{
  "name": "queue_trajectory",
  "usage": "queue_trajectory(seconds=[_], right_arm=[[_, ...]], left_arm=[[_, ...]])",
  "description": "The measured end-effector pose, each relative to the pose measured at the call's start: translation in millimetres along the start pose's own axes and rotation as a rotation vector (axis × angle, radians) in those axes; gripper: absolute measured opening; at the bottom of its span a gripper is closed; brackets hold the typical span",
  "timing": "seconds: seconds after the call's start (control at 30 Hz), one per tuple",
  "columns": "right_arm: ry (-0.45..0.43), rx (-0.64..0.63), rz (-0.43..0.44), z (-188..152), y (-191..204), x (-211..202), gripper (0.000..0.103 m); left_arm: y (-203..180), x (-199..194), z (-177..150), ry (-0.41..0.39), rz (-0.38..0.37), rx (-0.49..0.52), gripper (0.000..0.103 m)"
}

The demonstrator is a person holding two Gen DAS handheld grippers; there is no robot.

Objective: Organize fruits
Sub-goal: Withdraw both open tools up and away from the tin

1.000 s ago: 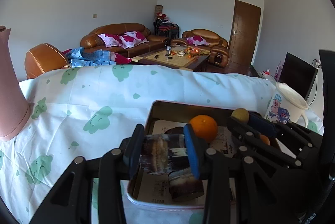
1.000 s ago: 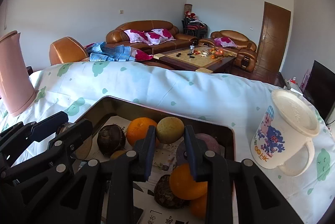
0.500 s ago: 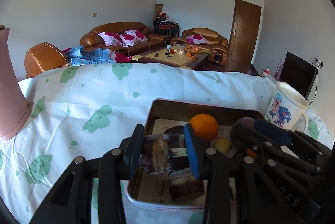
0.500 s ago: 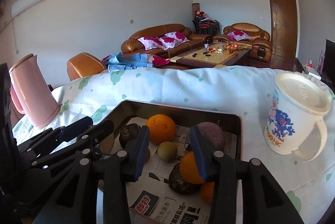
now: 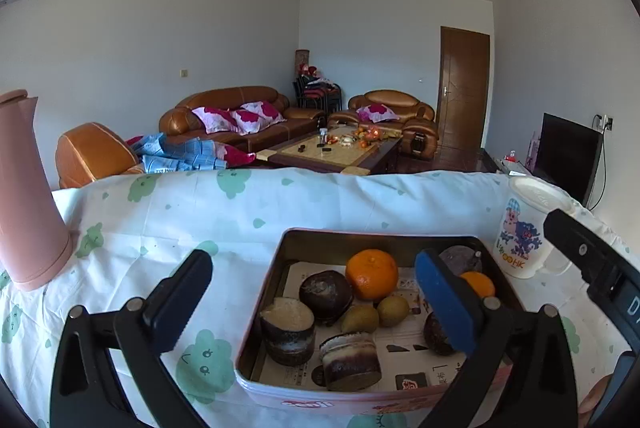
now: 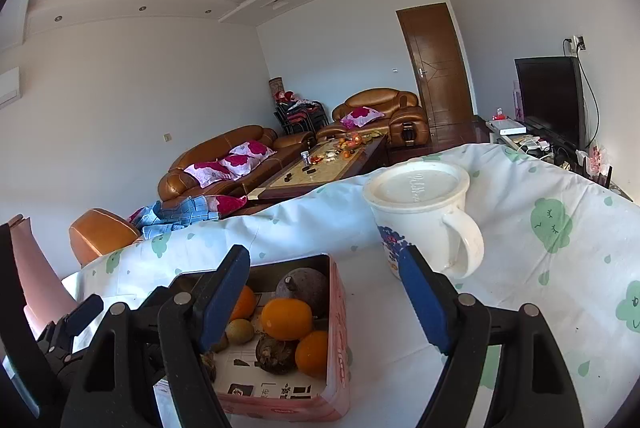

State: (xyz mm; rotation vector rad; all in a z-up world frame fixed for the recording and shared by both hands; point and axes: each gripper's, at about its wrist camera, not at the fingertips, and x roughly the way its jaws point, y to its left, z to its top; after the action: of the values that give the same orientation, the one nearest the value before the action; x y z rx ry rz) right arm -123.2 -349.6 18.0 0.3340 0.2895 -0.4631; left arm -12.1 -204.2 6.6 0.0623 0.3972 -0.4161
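Fruits (image 5: 371,279) in tin (image 5: 304,394), both tools opening, empty.

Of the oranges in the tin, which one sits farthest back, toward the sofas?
The largest orange, beside the dark round fruit in the tin. The others lie nearer the mug side, one half hidden by a pad.

1. The left tongs (image 5: 312,302) are opening wide, nothing pressed between the pads.
2. Between them sits the pink tin (image 5: 320,402) on the cloud-print bench cloth (image 5: 224,211).
3. Inside lie an orange (image 5: 372,274), two small green fruits (image 5: 376,314) and two cut dark sugarcane pieces (image 5: 312,344).
4. A white mug (image 5: 520,232) stands right of the tin; a pink jug (image 5: 24,195) stands far left.
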Motion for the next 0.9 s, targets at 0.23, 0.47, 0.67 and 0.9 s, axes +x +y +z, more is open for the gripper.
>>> queue_trajectory(seconds=[0.23, 0.47, 0.67, 0.9], right_arm=[[-0.046, -0.015, -0.031, -4.1, -0.1, -8.6, 0.078], [-0.180, -0.080, -0.036, -9.8, 9.9, -33.5, 0.078], [-0.211, -0.119, -0.040, -13.0, 18.1, -52.9, 0.080], [-0.237, -0.156, -0.051, -20.1, 21.9, -71.0, 0.081]], left_arm=[[1.2, -14.4, -1.2, -0.047, 0.029, 0.021, 0.103], [20.3, -31.8, -6.3, -0.074, 0.102, -0.009, 0.103], [35.1, -52.4, -14.1, -0.092, 0.132, -0.035, 0.103], [40.8, -80.3, -23.8, -0.125, 0.149, -0.033, 0.103]])
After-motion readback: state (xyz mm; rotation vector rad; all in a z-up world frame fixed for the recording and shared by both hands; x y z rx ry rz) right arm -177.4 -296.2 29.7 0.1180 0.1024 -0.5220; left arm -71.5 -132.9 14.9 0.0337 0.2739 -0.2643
